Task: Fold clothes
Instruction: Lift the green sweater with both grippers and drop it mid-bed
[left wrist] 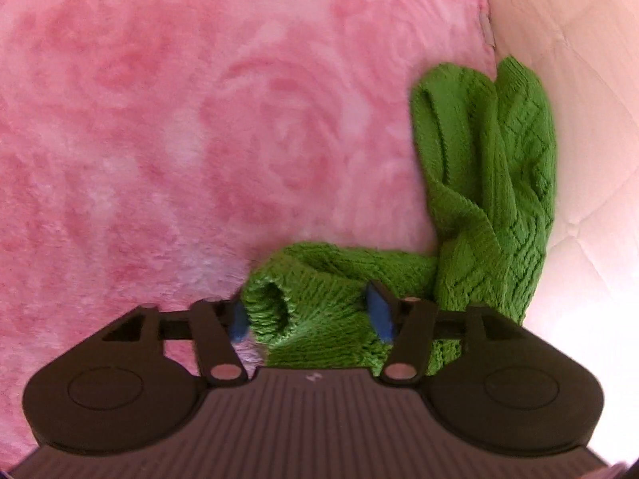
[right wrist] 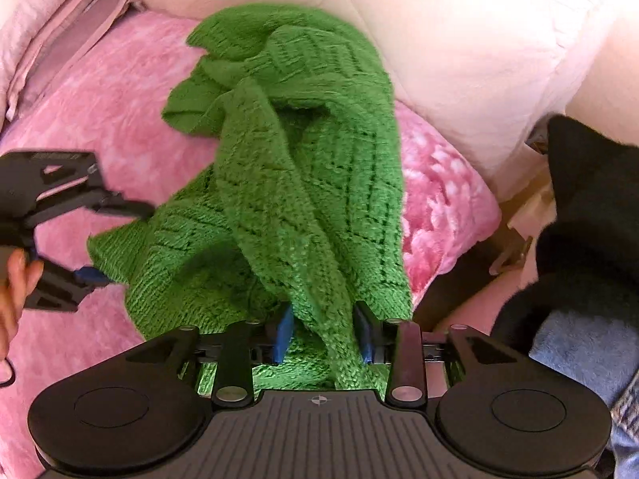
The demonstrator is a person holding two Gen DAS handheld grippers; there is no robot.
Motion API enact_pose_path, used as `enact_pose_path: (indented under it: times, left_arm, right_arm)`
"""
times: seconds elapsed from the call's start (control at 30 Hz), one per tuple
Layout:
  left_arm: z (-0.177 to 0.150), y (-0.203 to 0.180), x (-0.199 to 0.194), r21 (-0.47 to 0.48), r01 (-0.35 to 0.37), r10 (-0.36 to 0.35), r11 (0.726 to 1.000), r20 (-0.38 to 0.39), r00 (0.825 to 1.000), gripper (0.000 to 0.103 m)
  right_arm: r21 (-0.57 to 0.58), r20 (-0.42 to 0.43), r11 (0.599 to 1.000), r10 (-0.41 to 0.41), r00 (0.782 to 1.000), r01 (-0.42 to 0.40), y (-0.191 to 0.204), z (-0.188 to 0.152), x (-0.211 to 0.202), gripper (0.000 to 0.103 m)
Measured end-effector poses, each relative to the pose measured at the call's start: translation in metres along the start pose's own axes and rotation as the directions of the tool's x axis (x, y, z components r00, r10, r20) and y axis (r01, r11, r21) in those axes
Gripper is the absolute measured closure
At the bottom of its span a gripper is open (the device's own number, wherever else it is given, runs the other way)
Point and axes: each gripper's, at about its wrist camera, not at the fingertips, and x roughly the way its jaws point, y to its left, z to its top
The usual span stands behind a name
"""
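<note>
Green knitted garment (right wrist: 303,183) lying crumpled on a pink fluffy blanket (left wrist: 159,139), one side close against a pale quilted cover (right wrist: 459,40).

Left gripper (left wrist: 311,313) angled down over a rolled, tube-like end of the knit, blue pads (left wrist: 239,321) partly apart with the wool bunched between them; left pad at the edge of the roll, right pad against the fabric, though firm pressure cannot be told. Same gripper visible at the left edge of the right wrist view (right wrist: 96,239), a hand (right wrist: 12,283) wrapped round its handle, one blue tip right at the garment's near-left edge.

Right gripper (right wrist: 325,335) pointing down at the nearest edge of the knit, jaws narrowly set with a thick fold of green wool running between the blue pads and down towards the camera; fabric apparently pinched on both sides.

Dark furry item (right wrist: 591,207) and a light blue one (right wrist: 583,343) at the far right, off the blanket.
</note>
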Motion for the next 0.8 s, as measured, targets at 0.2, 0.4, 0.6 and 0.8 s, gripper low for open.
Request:
enact_pose_path:
  times: [0.2,0.4,0.6,0.8]
  left_arm:
    - [-0.008,-0.014,-0.038,0.137,0.086,-0.088,0.987,0.008,0.996,0.093]
    - [-0.029,-0.018,-0.121,0.277,0.167,-0.194,0.946,0.074,0.978,0.095]
    - [-0.042,0.022,-0.235,0.323,0.232,-0.314,0.918,0.232,0.921,0.098]
    - [-0.077,0.116,-0.387,0.292,0.279,-0.393,0.915,0.478,0.785,0.098]
  right_arm:
    - [-0.012,0.140,1.000,-0.021,0.990,0.022,0.007,0.015,-0.041,0.097]
    - [-0.059,0.345,0.998,0.045,0.937,-0.027,0.045,0.045,-0.115,0.098]
    - [-0.212,0.504,0.969,0.219,0.835,-0.127,0.129,0.058,-0.195,0.098]
    - [-0.387,0.538,0.887,0.439,0.720,-0.252,0.237,0.043,-0.266,0.098]
